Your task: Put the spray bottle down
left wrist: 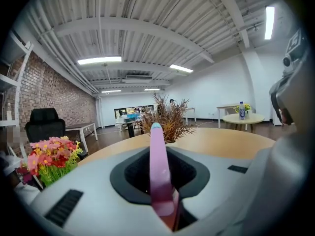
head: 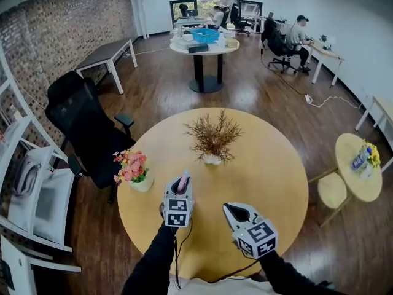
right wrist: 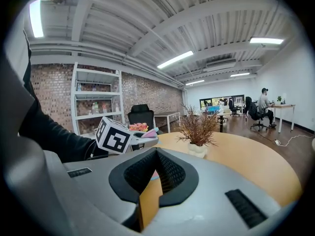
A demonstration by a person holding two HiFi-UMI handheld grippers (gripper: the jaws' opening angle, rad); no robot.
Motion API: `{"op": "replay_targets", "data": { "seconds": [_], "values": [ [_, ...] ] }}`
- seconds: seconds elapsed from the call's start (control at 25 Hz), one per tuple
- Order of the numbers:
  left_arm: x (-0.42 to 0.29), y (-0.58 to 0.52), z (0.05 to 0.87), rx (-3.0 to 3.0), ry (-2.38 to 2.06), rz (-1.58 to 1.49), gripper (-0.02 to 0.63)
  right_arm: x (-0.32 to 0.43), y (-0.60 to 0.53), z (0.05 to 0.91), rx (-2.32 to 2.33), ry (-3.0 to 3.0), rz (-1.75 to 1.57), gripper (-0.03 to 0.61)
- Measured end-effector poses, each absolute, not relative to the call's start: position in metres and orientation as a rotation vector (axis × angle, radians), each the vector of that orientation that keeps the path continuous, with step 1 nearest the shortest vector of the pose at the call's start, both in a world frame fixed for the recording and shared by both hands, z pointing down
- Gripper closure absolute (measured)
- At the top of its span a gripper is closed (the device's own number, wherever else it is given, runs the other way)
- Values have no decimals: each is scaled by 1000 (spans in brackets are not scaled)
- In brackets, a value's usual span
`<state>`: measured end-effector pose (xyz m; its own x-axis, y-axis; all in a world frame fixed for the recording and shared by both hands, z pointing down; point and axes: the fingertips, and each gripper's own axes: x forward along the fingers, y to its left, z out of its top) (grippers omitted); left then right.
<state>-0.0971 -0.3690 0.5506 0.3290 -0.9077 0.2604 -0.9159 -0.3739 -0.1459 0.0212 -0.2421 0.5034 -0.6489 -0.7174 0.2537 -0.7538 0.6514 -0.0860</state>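
Head view: one slim pink spray bottle (head: 183, 179) sits pinched in the left gripper (head: 182, 195) at the round table's (head: 270, 165) 7 o'clock. Two potted displays share the top, a dried sprig (head: 213, 137) and pink flowers (head: 132, 168).

Left gripper view: the jaws clamp the bottle, which is pale blue at the tip.

Right gripper view: the right gripper (right wrist: 150, 200) has its jaws slightly parted and holds nothing.

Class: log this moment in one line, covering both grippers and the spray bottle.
left gripper: shut on pink spray bottle | right gripper: open, empty | placement: over round table, not released
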Motion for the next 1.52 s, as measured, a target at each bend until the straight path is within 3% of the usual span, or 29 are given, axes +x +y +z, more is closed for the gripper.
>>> {"op": "replay_targets", "data": {
  "seconds": [0.64, 1.04, 1.52],
  "values": [
    [-101, -371, 551, 2500, -1773, 430, 499, 21, -240, 504, 1201, -2671, 285, 594],
    [-113, -361, 544, 2453, -1805, 402, 393, 22, -232, 499, 1205, -2678, 286, 594],
    [-147, -219, 502, 2294, -1823, -3, 397, 13, -219, 488, 1221, -2723, 304, 594]
  ]
}}
